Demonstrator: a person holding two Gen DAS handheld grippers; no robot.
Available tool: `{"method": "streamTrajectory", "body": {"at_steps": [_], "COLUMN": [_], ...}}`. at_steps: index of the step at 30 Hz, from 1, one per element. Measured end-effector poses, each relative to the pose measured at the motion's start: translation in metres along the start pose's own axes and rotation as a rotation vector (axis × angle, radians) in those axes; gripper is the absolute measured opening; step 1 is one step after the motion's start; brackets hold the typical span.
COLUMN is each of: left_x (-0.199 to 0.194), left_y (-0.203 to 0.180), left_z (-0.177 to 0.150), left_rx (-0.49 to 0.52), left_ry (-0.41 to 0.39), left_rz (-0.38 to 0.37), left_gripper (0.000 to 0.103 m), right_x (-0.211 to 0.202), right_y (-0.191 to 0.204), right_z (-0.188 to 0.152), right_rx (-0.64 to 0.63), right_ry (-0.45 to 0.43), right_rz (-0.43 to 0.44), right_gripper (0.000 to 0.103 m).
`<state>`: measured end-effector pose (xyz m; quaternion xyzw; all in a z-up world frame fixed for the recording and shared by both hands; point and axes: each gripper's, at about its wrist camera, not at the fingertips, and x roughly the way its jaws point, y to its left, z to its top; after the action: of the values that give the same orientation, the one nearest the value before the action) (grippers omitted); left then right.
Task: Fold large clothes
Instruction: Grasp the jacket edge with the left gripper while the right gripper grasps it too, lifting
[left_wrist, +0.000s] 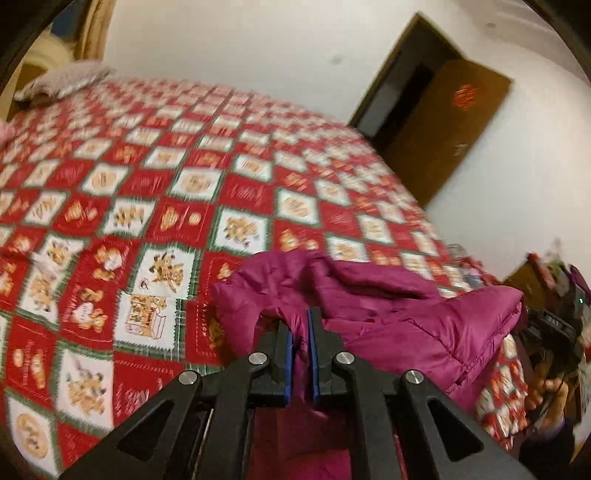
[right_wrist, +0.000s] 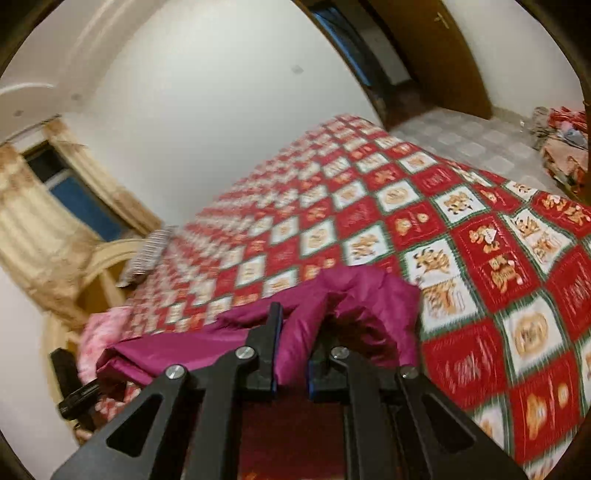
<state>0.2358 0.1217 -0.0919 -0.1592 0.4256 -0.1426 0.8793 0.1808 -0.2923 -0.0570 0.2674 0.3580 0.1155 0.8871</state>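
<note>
We hold both tools angled downward over the bed (left_wrist: 155, 177). Our left tool (left_wrist: 300, 321) is clamped on a fold of the magenta jacket (left_wrist: 399, 317), and our right tool (right_wrist: 295, 332) pinches another bunched edge, the jacket lifted between them above the red patterned bedspread.

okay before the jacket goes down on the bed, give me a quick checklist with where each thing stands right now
1. Left hand-held gripper shut on the magenta jacket: ok.
2. Right hand-held gripper shut on the jacket, fabric bunched between its fingers: ok.
3. Jacket spread flat between the two grips: not ok, it is bunched and creased.
4. Patterned bedspread ahead free of other items: ok; only a pillow at the far end.
5. Jacket's lower hem clear of the bed edge: cannot tell, it hangs out of view.
6. Sharp view: not ok, both pictures are motion-blurred.
</note>
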Motion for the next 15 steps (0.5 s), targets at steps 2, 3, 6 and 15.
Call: {"method": "streamTrajectory", "body": {"at_steps": [2,3,6,15], "left_x": [0.02,0.034,0.057,0.053], "left_y": [0.007,0.012,0.02,0.076], "left_z": [0.005,0.007,0.01,0.027], "left_rx": [-0.017,-0.025,-0.046,-0.385], "left_ry": [0.02,0.03,0.062,0.1], "left_rz": [0.032,0.056,0.091,-0.267], "left_gripper": [0.006,0.006,0.007,0.021], "right_x": [0.028,0.041,0.075,0.084], "right_y": [-0.013,-0.018,-0.033,-0.069], "right_z": [0.005,0.006,0.008,0.019], "right_rx": [0.012,0.019,0.039,0.209], "right_ry": [0.022,0.03,0.047,-0.014], "right_rz": [-0.026,-0.036,-0.053,-0.002], "right_gripper": [0.013,0.013,0.014,0.08]}}
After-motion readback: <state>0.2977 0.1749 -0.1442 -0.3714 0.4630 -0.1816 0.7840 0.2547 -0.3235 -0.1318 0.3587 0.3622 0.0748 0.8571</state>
